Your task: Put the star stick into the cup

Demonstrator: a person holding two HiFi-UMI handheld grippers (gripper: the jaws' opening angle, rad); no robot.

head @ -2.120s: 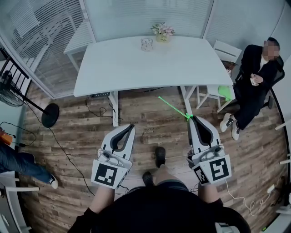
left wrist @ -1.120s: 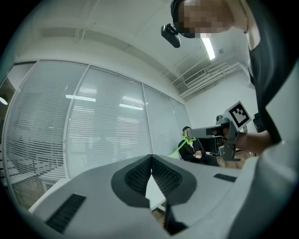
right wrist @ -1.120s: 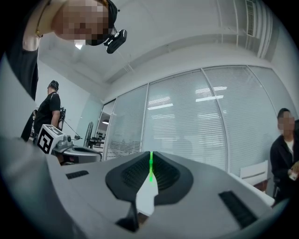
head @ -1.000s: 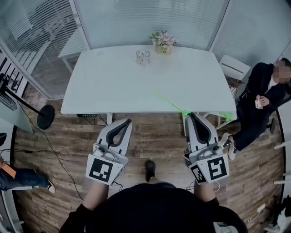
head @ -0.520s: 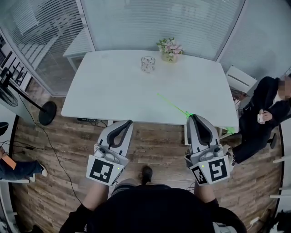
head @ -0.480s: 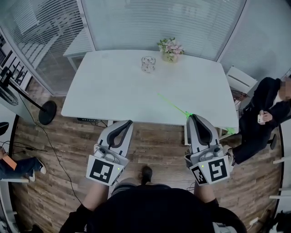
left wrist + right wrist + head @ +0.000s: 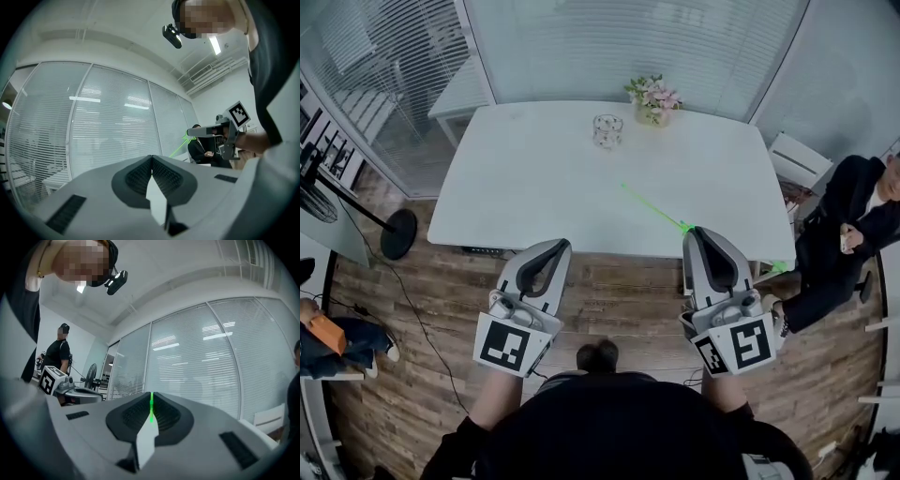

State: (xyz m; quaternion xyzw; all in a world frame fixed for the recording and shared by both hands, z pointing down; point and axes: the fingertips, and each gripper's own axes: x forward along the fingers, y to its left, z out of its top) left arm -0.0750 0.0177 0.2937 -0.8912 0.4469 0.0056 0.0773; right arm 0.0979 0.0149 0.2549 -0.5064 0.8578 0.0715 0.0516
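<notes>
A clear glass cup [image 7: 607, 131] stands at the far middle of the white table [image 7: 516, 187]. My right gripper [image 7: 694, 232] is shut on one end of the thin green star stick [image 7: 654, 206], which slants up and left over the table's near part, well short of the cup. In the right gripper view the stick [image 7: 151, 409] shows as a green line pinched between the pads. The left gripper view shows the stick [image 7: 178, 149] sticking out of the right gripper [image 7: 193, 132]. My left gripper [image 7: 557, 246] hangs shut and empty before the table's front edge, its pads meeting in its own view [image 7: 152, 160].
A pot of pink flowers [image 7: 653, 100] stands just right of the cup. A person in black [image 7: 853, 220] sits at the right beside a white chair [image 7: 797, 159]. A fan stand [image 7: 399, 234] and another person's leg [image 7: 328, 339] are at the left. Blinds line the far wall.
I have come closer to the table, so the stick now reaches over its near part. Both grippers stay shut, and the stick stays in the right one.
</notes>
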